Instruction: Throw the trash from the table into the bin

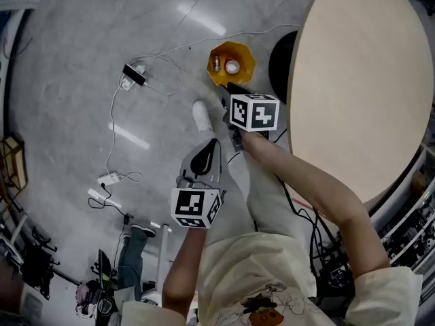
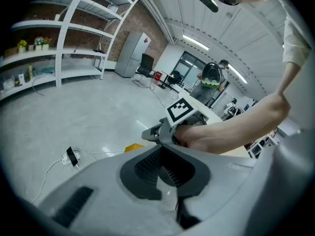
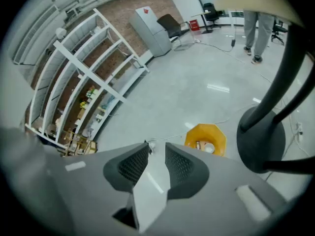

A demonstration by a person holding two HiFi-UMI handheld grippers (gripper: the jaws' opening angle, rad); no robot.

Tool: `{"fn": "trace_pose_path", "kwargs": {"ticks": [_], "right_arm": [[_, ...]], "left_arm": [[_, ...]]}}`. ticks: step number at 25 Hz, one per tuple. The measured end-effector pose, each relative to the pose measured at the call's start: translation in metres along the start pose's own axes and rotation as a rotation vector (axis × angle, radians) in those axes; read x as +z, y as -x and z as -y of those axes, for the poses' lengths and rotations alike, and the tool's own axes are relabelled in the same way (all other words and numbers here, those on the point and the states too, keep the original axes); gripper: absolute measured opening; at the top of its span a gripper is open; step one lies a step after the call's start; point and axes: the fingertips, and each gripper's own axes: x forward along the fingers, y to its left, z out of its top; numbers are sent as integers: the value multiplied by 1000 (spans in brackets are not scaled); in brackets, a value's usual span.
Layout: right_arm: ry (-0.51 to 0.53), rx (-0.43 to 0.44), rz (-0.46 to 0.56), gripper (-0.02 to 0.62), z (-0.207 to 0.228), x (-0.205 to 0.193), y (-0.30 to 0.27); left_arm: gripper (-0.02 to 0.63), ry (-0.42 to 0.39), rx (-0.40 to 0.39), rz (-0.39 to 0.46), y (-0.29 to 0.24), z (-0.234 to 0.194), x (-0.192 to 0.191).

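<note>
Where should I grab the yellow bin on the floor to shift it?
Pinch the yellow bin by its rim wall, coming straight down from above, one jaw inside and one outside. It stands upright and open-topped, with flat facets. The facets away from the table base probably leave most room.

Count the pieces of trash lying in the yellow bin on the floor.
2. A small darker item lies toward the left side of the yellow bin. A pale round item sits beside it, near the middle. More could be hidden underneath.
</note>
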Motion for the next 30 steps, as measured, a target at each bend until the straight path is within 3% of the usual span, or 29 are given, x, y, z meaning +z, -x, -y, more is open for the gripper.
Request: {"fn": "trace_pose_path", "kwargs": {"ticks": [4,13,21,26,30], "right_arm": [[84,101,75,114,-47,40,62],[-22,249,184,114,-96,78,209],[-241,286,317,114,-46,60,338],[-352,299,461,114,-2,47,407],[-357,305,594,107,14,32,449]], "left_arm": [[6,-74,-23,34,25,25,38],[5,-282,-113,100,86,93,125],[5,-414,-232,104,96,146,132],[5,-441,-261,136,88,157,147],[5,-475,-314,143,80,170,155]]}}
